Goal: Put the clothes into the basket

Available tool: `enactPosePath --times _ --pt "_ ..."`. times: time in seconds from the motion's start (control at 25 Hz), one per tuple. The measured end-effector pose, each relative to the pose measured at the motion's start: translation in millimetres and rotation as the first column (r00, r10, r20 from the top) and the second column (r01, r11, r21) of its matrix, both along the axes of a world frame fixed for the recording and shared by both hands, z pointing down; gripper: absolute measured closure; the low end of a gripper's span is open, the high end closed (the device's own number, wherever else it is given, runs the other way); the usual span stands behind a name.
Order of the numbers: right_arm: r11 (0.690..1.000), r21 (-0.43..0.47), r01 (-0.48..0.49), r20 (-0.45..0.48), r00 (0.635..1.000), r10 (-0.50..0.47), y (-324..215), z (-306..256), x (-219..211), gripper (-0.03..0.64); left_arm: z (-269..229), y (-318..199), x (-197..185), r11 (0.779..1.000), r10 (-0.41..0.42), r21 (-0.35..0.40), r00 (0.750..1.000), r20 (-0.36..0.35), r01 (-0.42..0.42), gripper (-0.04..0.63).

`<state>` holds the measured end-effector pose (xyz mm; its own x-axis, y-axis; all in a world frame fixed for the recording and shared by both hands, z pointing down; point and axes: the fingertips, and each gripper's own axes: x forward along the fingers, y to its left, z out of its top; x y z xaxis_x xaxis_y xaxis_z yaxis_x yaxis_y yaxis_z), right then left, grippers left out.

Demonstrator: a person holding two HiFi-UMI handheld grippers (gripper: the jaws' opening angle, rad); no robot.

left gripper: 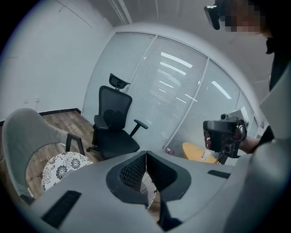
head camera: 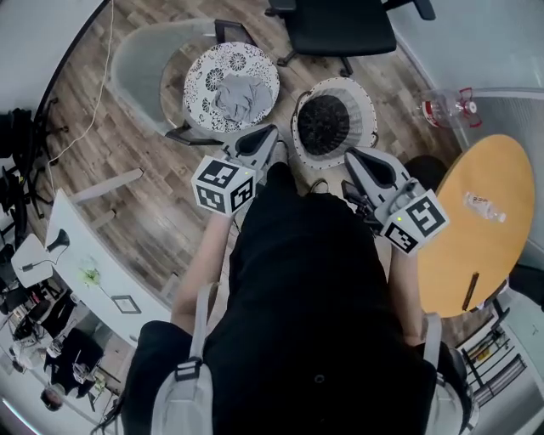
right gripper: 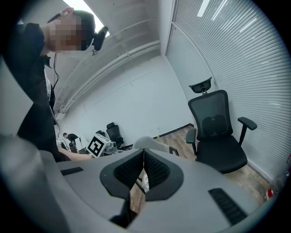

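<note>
Two grippers: left gripper (head camera: 270, 132) and right gripper (head camera: 352, 155), held side by side in front of the person's black-clad torso (head camera: 306, 280), tips toward the floor items ahead.
Left jaws: pressed together at the tips, nothing between them in the left gripper view.
Right jaws: also closed tip to tip, nothing gripped in the right gripper view.
Gripper spacing: well apart from each other, neither touching any object.
Basket: white round laundry basket with dark inside (head camera: 365, 109), standing on the brown wood-plank floor (head camera: 136, 161), just beyond the gripper tips and roughly between them, nearer the right one.
Clothes: crumpled grey garment (head camera: 238, 95) lying on a black-and-white patterned round seat cushion (head camera: 204, 81), outside the basket, to its left, just beyond the left gripper's tip.
Seat: cushion sits in a pale grey shell armchair (head camera: 140, 68) with dark legs, next to the basket.
Behind: black mesh office chair (head camera: 340, 25) past the basket, near the frosted glass wall.
Right side: oval orange-wood table (head camera: 476, 255) with a clear plastic bottle (head camera: 484, 206) lying on it; clear container with red parts (head camera: 446, 106) near the wall.
Left side: white desk (head camera: 85, 255) with small items; cable trailing over the floor.
</note>
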<state>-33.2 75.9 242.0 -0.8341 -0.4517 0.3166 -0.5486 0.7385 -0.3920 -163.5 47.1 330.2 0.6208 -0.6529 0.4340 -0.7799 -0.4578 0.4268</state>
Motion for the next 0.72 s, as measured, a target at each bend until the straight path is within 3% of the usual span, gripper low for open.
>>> enactPosePath --times 0.52,0.72 --pt "0.994 -0.096 0.043 -0.082 0.995 -0.051 -17.0 30.3 -62.0 0.6 78.4 -40.4 -71.1 0.991 -0.045 -0.127 0.999 0.021 0.047 0.581" --pt "0.989 -0.128 0.072 -0.091 0.992 -0.084 -26.2 39.2 -89.2 0.6 113.3 -56.2 -94.9 0.98 -0.052 -0.188 0.996 0.067 0.064 0.572"
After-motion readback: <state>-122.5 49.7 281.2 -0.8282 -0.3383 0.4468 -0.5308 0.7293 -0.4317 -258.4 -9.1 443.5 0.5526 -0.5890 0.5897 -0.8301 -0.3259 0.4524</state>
